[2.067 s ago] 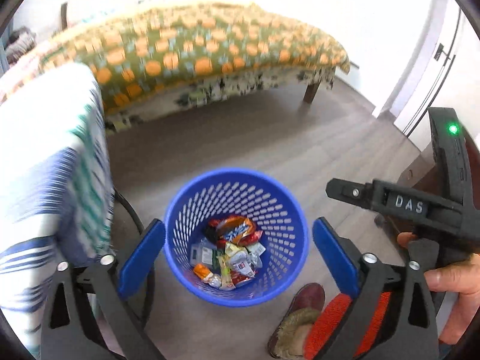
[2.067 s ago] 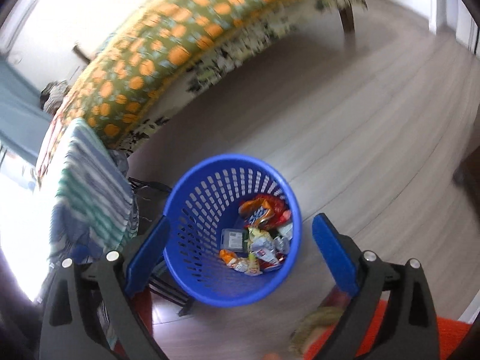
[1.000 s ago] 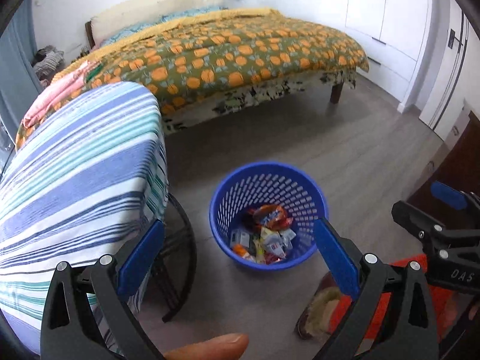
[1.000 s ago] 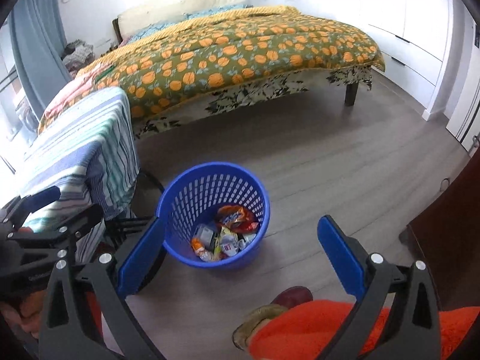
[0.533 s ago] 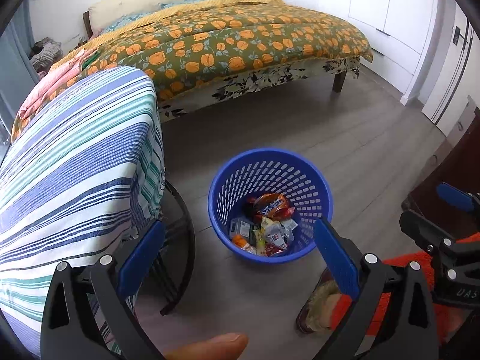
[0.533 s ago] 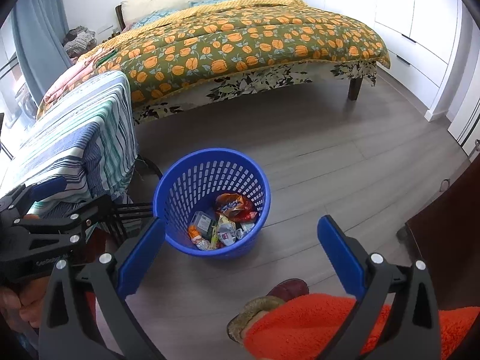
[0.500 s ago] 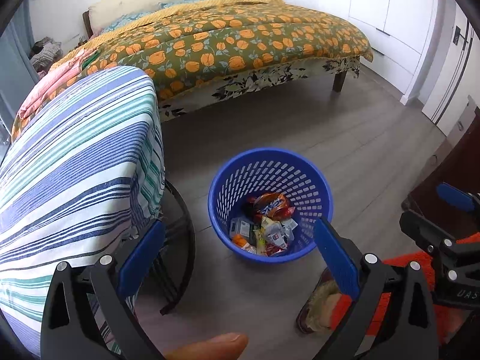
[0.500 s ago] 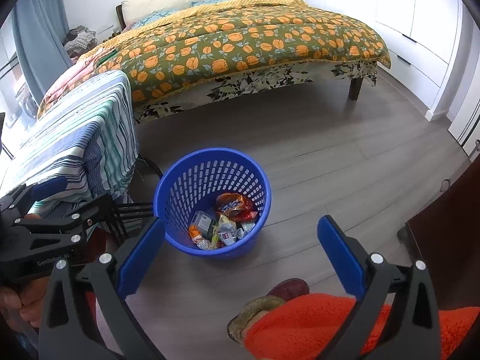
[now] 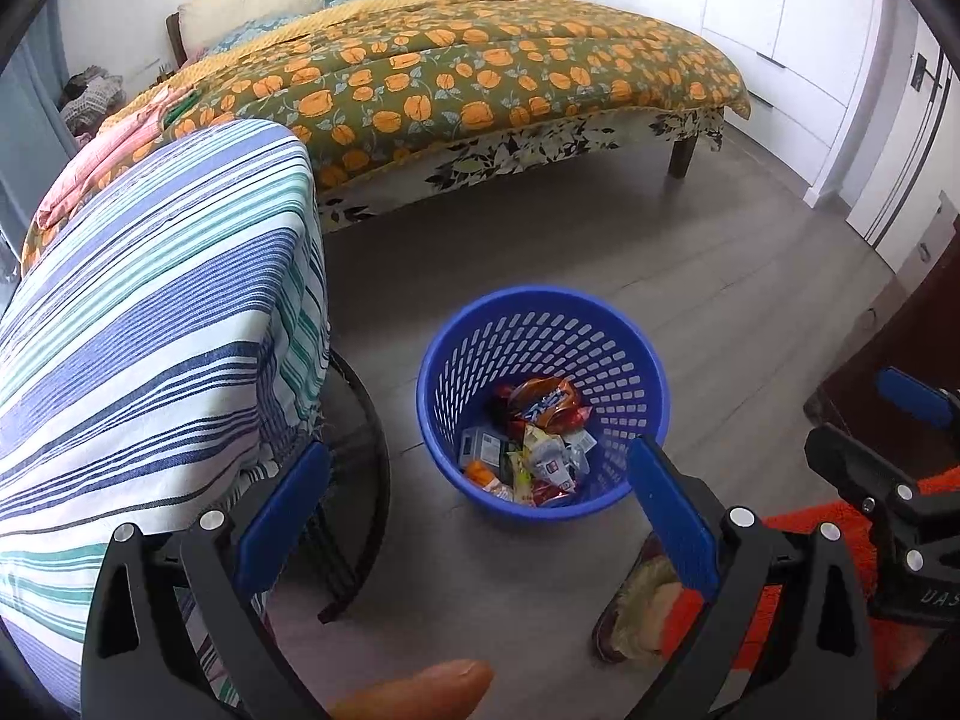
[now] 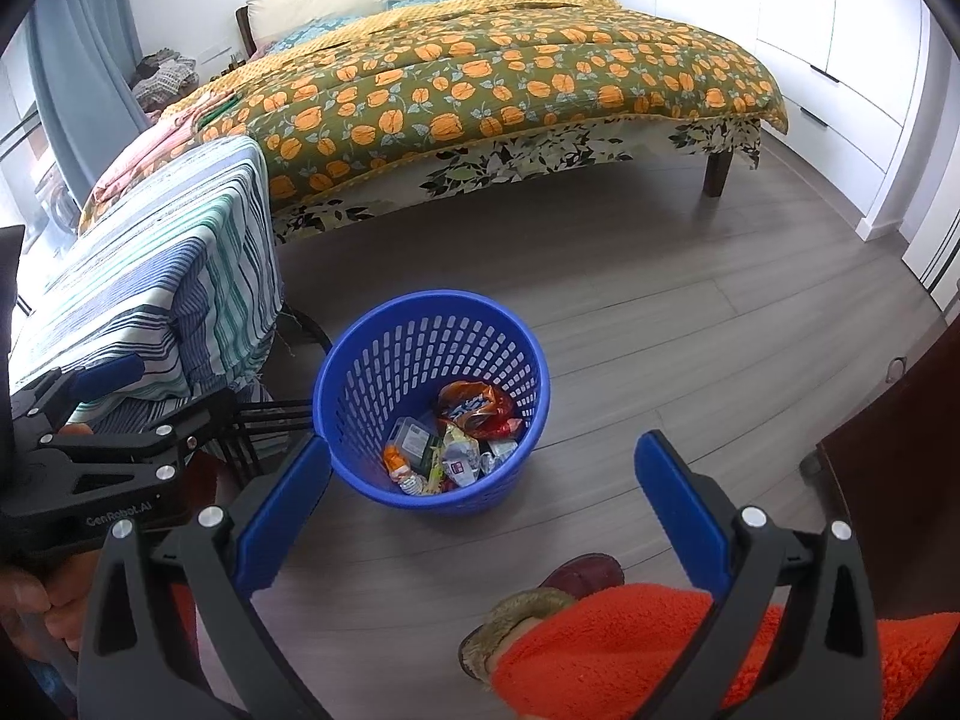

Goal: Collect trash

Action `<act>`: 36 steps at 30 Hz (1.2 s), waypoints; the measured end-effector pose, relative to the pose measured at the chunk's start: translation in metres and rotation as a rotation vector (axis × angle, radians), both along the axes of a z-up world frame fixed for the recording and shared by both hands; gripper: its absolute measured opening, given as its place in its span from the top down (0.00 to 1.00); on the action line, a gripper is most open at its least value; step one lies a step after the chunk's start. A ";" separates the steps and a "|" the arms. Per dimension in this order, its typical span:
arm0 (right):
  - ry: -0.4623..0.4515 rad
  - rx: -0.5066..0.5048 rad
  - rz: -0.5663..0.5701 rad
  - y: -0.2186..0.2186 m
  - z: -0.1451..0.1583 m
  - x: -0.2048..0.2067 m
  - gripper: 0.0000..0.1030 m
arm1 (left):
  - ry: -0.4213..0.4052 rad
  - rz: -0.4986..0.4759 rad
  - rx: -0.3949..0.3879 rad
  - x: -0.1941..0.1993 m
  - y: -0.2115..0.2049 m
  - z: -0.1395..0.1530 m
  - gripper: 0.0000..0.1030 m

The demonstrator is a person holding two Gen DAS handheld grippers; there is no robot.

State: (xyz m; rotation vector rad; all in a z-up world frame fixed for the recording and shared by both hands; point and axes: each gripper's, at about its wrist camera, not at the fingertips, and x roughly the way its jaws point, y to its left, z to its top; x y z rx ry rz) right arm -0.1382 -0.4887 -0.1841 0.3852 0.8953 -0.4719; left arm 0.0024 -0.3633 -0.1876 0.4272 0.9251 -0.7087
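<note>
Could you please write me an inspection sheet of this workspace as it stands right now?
Surface: grey wood-look floor; no loose litter seen on it.
Job's things: blue basket upright on the floor, wrappers piled in its bottom.
Clutter: striped cloth draped over a black-framed stand left of the basket; a slipper near the camera.
Grippers: left gripper open, empty; right gripper open, empty.
Cables: nothing seen.
Surroundings: bed with orange-flowered cover, white cupboards, dark furniture at right.

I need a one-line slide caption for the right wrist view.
Open right gripper above a blue basket of wrappers on the bedroom floor.
</note>
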 end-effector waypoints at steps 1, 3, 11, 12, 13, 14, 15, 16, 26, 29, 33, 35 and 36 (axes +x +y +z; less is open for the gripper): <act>0.000 0.000 0.000 0.000 0.000 0.000 0.04 | 0.001 0.000 0.000 0.000 0.000 0.000 0.05; 0.000 0.000 0.001 0.000 0.000 0.000 0.04 | 0.004 0.000 0.002 0.001 0.000 -0.001 0.05; 0.002 0.011 0.005 0.002 -0.002 0.002 0.04 | 0.012 0.000 0.003 0.001 -0.002 -0.002 0.05; 0.002 0.010 0.005 0.002 -0.002 0.002 0.04 | 0.012 0.000 0.003 0.001 -0.002 -0.002 0.05; 0.002 0.009 0.005 0.001 -0.002 0.002 0.04 | 0.011 0.001 0.003 0.001 -0.002 -0.002 0.05; 0.002 0.009 0.005 0.001 -0.002 0.002 0.04 | 0.011 0.000 0.003 0.001 -0.002 -0.002 0.05; 0.003 0.010 0.006 0.001 -0.002 0.002 0.04 | 0.011 0.000 0.003 0.001 -0.002 -0.002 0.05; 0.003 0.010 0.006 0.001 -0.002 0.002 0.04 | 0.012 0.000 0.004 0.001 -0.002 -0.003 0.05; 0.004 0.010 0.007 0.002 -0.003 0.002 0.04 | 0.012 0.000 0.004 0.001 -0.002 -0.003 0.05; 0.003 0.010 0.006 0.002 -0.002 0.002 0.04 | 0.013 0.000 0.004 0.002 -0.001 -0.003 0.05; 0.003 0.011 0.005 0.003 -0.002 0.002 0.04 | 0.012 0.000 0.004 0.002 -0.001 -0.003 0.05; 0.004 0.010 0.006 0.002 -0.002 0.002 0.04 | 0.013 0.000 0.004 0.002 -0.001 -0.003 0.05; 0.004 0.010 0.006 0.002 -0.002 0.002 0.04 | 0.013 -0.001 0.004 0.002 -0.001 -0.003 0.05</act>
